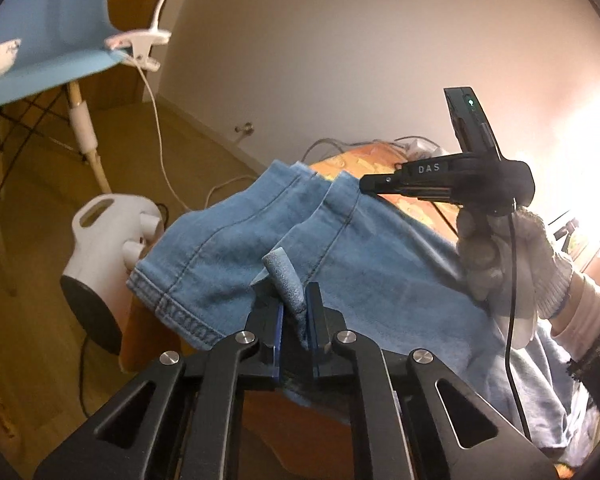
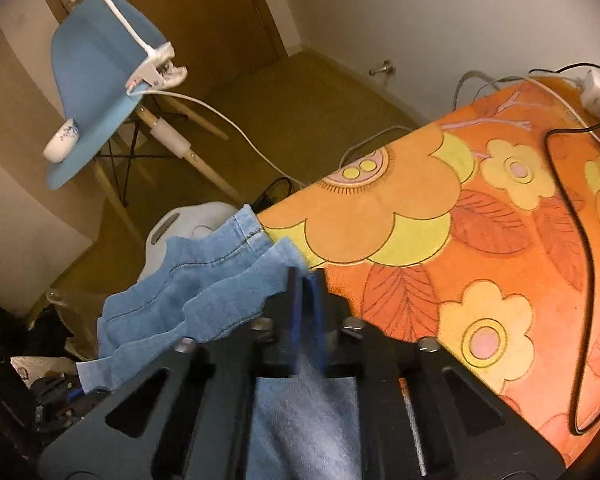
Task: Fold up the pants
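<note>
**Two grips pinned on the denim, ready to carry the fold**

Both of our hands are committed to the cloth at once, and the layout explains why. Our bench (image 2: 420, 248), covered in an orange flowered cloth, is the largest thing here; it gives us a flat bed to fold on, and its near edge lets the spare cloth hang free instead of bunching.

Next in size come the pants (image 1: 260, 240), light blue denim, lying over that edge with the two hemmed leg ends side by side and drooping past the corner toward the floor. We judge the legs are already laid together lengthwise, so the step in hand looks like lifting one end to bring it over the rest.

Our right gripper (image 2: 304, 292) is clenched on a denim edge just beside the bench's bare top; cloth runs between its fingers and back under the frame. In the left wrist view our gloved right hand (image 1: 508, 256) holds it above the pants.

Our left gripper (image 1: 294, 308) is smaller in reach: its fingers (image 1: 314, 304) squeeze a narrow upstanding tab of denim, so the layers cannot slide apart when we pull.

Off the bench, a white jug-shaped appliance (image 1: 108, 248) stands just under the hanging hems, a likely snag.
</note>
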`<state>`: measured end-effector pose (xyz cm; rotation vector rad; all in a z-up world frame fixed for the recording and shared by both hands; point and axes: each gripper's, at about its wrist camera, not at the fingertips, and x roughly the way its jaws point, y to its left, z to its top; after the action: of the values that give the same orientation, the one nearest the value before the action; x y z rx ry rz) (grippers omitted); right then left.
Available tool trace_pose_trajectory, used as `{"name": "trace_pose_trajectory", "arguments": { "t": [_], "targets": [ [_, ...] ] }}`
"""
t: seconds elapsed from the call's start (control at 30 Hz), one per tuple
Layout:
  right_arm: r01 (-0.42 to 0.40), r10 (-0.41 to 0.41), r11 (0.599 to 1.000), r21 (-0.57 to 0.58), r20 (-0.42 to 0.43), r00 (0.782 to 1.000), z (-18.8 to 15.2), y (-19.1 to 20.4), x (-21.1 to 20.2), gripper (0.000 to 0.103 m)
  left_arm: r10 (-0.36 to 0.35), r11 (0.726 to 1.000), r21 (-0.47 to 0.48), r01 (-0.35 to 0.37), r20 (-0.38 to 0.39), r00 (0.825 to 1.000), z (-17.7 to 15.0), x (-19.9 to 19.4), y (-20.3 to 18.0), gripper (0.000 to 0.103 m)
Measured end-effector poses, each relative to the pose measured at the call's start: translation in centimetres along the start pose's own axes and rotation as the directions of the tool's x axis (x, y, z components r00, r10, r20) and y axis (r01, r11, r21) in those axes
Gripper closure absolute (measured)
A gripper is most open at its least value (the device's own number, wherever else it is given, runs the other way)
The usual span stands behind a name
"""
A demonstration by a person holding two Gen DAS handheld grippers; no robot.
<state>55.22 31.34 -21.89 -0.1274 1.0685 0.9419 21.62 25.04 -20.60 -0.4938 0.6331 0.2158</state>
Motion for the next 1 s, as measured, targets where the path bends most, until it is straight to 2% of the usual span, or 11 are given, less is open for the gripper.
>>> {"name": "trace_pose_trajectory", "arguments": {
  "t": [0.3,0.5,0.6,0.73,1.0],
  "targets": [
    [-0.007,0.010,1.000,-0.027,0.114,0.993,0.7,1.3,-4.9,0.101,-0.025,0.999,-0.028,0.027,0.042,0.999,0.5,-1.3,0.5,0.097],
    [0.018,-0.003,0.995,-0.096,0.157,0.988,2.3,4.2,-6.2,0.101,-0.012,0.999,-0.039,0.016,0.094,0.996,1.6,-3.1,1.4,0.098],
    [0.054,-0.032,0.989,-0.135,0.161,0.986,3.2,5.9,-5.5,0.101,0.011,0.999,-0.042,-0.007,0.107,0.994,1.9,-3.5,2.2,0.098],
    [0.057,-0.037,0.991,-0.121,0.161,0.986,4.1,6.7,-3.8,0.101,0.030,0.998,-0.056,-0.026,0.081,0.996,1.7,-2.7,3.3,0.098],
    [0.081,-0.068,0.988,-0.132,0.100,0.993,3.6,7.2,0.7,0.101,0.054,0.997,-0.065,-0.051,0.044,0.998,0.9,-1.0,4.5,0.097]
  ]
}}
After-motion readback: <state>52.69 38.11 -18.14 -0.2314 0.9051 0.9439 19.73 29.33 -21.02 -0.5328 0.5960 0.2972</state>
